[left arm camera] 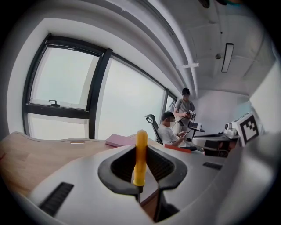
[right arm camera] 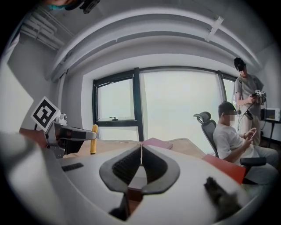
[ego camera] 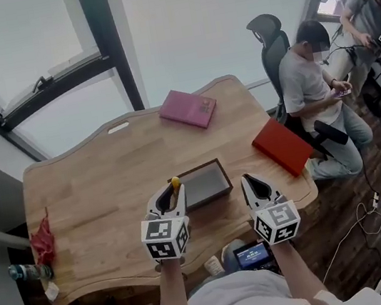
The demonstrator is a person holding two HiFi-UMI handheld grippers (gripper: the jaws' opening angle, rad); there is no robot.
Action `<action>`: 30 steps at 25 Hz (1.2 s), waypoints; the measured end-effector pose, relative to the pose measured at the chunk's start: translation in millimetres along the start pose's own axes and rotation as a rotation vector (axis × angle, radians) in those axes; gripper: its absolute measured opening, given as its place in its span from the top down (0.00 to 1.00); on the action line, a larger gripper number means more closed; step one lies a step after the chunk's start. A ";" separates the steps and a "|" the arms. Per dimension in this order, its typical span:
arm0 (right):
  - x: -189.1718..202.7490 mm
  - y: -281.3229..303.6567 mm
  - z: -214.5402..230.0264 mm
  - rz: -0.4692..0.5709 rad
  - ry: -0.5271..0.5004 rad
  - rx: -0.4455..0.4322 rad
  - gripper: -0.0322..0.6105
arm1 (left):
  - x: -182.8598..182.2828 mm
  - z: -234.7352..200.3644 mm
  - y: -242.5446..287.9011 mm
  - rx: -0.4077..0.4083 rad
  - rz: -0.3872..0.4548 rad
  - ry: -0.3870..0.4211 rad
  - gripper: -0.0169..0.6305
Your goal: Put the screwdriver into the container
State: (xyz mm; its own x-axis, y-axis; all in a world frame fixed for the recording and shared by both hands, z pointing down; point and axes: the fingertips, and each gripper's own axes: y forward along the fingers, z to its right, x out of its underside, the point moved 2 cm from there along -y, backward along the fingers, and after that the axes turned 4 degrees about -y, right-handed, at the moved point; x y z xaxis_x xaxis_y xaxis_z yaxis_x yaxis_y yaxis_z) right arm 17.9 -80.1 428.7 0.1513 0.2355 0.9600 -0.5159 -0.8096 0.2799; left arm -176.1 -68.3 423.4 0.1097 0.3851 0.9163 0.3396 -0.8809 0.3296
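Screwdriver (ego camera: 175, 184): slim, rounded yellow handle, smooth and probably plastic, with a short dark stub of shaft showing at its lower end. I had it clamped in the left gripper (ego camera: 170, 193), jaws shut on the handle so that it stood nearly upright, handle end up. It hung by the left end of the container (ego camera: 198, 169), off the table; I could not tell whether it was over the rim or just short of it. I judged the upright hold suited lowering it straight in. Container: shallow rectangular tray, dark brown walls, flat grey floor, nothing in it, lying near the front edge of the table (ego camera: 96, 193), close in front of both grippers and so within easy reach. Right gripper (ego camera: 254, 187): ribbed black pads pressed together on nothing, held idle just right of the container, presumably spare. Table: pale wood with visible grain and rounded corners. Also on it, well apart from the work: a flat pink book (ego camera: 188, 108) toward the far side and a flat red book (ego camera: 283, 146) at the right edge.
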 end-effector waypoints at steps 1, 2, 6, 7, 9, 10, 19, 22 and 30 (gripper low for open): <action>0.5 0.1 -1.2 0.001 0.007 0.003 0.90 | -1.1 2.2 0.7 0.008 -0.003 0.008 0.85; 0.7 0.3 -3.3 0.002 0.010 0.003 0.90 | -2.0 4.1 1.3 0.015 -0.006 0.016 0.85; -5.7 3.9 -10.8 0.020 -0.014 -0.021 0.90 | -6.9 9.4 5.7 0.026 -0.011 0.038 0.85; -6.9 4.7 -10.8 0.024 -0.015 -0.024 0.90 | -7.1 10.1 7.2 0.027 -0.017 0.046 0.85; -6.7 5.7 -8.1 0.028 -0.007 -0.019 0.90 | -5.8 11.6 10.7 0.032 -0.037 0.062 0.85; -6.2 6.0 -6.0 0.029 0.000 -0.015 0.90 | -5.8 12.5 12.4 0.035 -0.046 0.066 0.85; 2.9 9.2 6.3 0.023 0.008 -0.008 0.90 | -0.2 11.8 28.0 0.031 -0.071 0.061 0.85; 2.2 13.2 9.2 0.022 0.005 -0.013 0.90 | -0.1 12.0 33.4 0.031 -0.076 0.061 0.85; 4.0 26.7 21.8 0.023 -0.001 -0.010 0.90 | 5.6 7.5 55.1 0.032 -0.113 0.069 0.85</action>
State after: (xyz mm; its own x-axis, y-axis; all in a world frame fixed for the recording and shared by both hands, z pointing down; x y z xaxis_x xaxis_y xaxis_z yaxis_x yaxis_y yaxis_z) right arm 23.2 -112.5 440.0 0.1399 0.2159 0.9663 -0.5274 -0.8097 0.2573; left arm -149.8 -112.6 445.0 0.0050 0.4603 0.8877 0.3761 -0.8234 0.4248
